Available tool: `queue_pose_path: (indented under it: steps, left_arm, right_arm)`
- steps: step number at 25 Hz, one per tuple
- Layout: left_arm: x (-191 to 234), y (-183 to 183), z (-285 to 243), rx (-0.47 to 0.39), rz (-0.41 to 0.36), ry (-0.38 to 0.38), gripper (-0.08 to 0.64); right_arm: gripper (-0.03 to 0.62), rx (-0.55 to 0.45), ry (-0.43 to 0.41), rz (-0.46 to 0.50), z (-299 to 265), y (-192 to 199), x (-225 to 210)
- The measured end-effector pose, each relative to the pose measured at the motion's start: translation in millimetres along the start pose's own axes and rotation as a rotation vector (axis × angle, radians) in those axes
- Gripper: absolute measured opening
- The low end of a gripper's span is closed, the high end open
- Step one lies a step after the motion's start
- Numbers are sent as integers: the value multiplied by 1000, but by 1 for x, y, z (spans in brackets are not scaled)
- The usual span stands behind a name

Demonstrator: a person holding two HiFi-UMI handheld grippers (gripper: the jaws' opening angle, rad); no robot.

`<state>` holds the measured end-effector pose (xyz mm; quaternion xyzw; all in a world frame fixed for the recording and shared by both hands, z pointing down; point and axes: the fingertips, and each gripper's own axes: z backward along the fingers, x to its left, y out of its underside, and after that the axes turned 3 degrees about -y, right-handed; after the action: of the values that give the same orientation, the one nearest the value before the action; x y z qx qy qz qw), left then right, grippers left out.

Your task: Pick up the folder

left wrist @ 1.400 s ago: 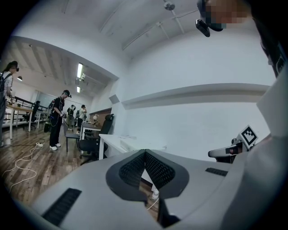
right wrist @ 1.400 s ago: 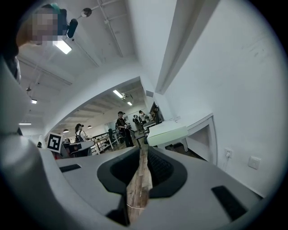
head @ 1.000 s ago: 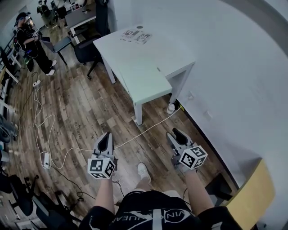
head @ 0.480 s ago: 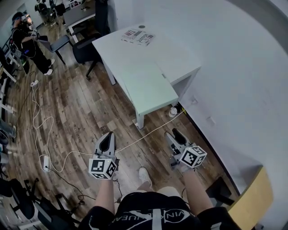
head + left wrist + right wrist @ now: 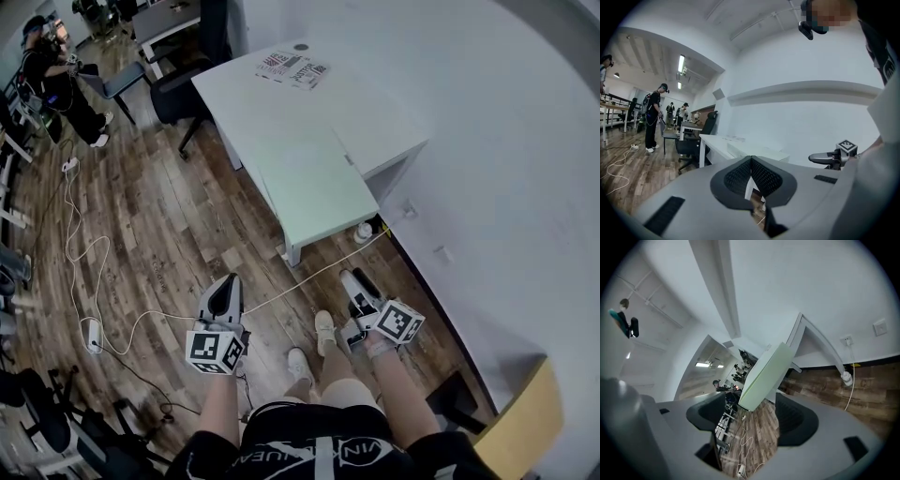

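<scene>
A pale green folder lies flat on the near end of the white table. Both grippers hang over the wooden floor, short of the table. The left gripper is shut, its ribbed pads meeting with nothing between them, and the table lies ahead of it. The right gripper is rolled onto its side, and its jaws have just been opening. They stand apart and empty, framing the folder's near corner farther off.
Printed papers lie at the table's far end. A white cable runs across the floor to a power strip. An office chair stands left of the table, and a person stands far left. The white wall closes the right side.
Both grippers have moved forward toward the table. The right gripper has rolled and its jaws have spread. One foot has stepped forward between the grippers.
</scene>
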<state>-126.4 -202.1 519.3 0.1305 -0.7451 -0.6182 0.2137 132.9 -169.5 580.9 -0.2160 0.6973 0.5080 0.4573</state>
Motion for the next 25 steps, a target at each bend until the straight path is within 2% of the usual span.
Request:
queue_pose_path:
  steps: [2, 6, 9, 10, 12, 15, 19, 20, 23, 25]
  left_arm:
    - [2, -1, -8, -2, 1, -6, 15]
    - [4, -1, -24, -4, 9, -26, 15]
    - [5, 0, -36, -2, 16, -35, 15]
    - [6, 1, -39, 0, 18, -38, 15]
    - [7, 2, -46, 6, 22, -43, 15]
    - [8, 6, -55, 15, 27, -49, 15]
    - [15, 12, -64, 26, 34, -63, 15]
    - [16, 14, -66, 30, 35, -67, 15]
    - [20, 18, -71, 40, 38, -75, 15]
    - [21, 22, -73, 47, 42, -82, 15]
  right_arm:
    - [318, -16, -56, -25, -14, -8, 5]
    - [324, 0, -46, -65, -31, -15, -8]
    - [328, 6, -124, -56, -50, -23, -2]
    - [328, 9, -122, -70, -54, -23, -5]
    - [331, 21, -63, -130, -57, -18, -22]
    - [337, 37, -65, -138, -70, -18, -27]
    - [354, 76, 1, -183, -81, -10, -43]
    - [357, 80, -15, -180, -86, -10, -42]
    - [363, 79, -136, -124, -103, -18, -30]
    - [368, 83, -138, -138, -106, -16, -36]
